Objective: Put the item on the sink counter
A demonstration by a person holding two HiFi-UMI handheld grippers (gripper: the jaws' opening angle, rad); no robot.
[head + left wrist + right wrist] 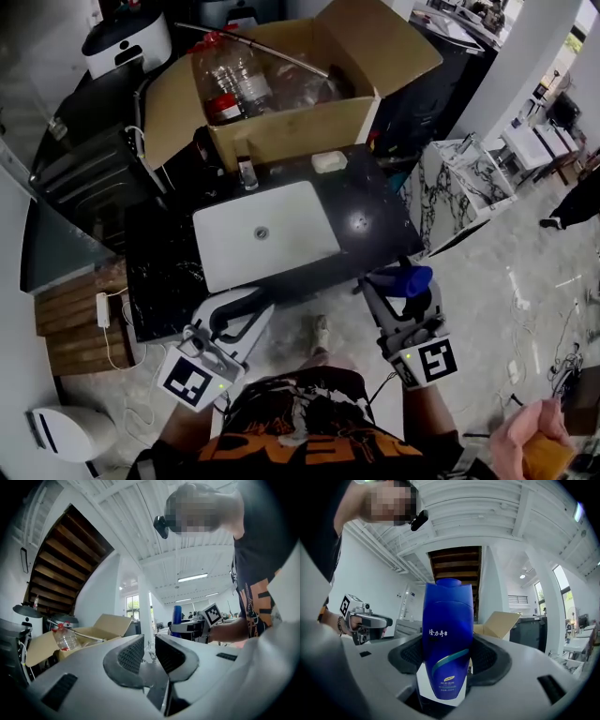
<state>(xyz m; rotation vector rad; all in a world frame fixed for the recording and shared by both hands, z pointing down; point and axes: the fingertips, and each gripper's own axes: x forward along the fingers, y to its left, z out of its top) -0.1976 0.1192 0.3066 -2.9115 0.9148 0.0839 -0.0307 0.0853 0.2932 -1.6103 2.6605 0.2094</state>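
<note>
Black stone worktop [370,220] fills the middle of the head view, with a white rectangular sink basin [281,234] sunk into it and a tap [247,173] at the basin's far edge. A small pale block [329,161] lies on the worktop just right of the tap. Beyond it, at the far side, stands an open cardboard box [291,127] with a clear plastic bottle [234,80] lying inside. A white marbled cabinet [459,187] stands to the right of the worktop.

The right tool [394,286] [447,656] is closed on a blue bottle [408,279] [446,634]. Both ribbed pads press its sides, and its broad end reaches out past the jaw tips. The bottle sits off the near right corner of the worktop, over the pale floor, not resting on the stone.

The left tool [246,302] [150,648] hangs near the worktop's near edge, in front of the basin. Its jaws stand a narrow gap apart with nothing between them. The two tools are well apart, one on each side of the person's body.
</note>
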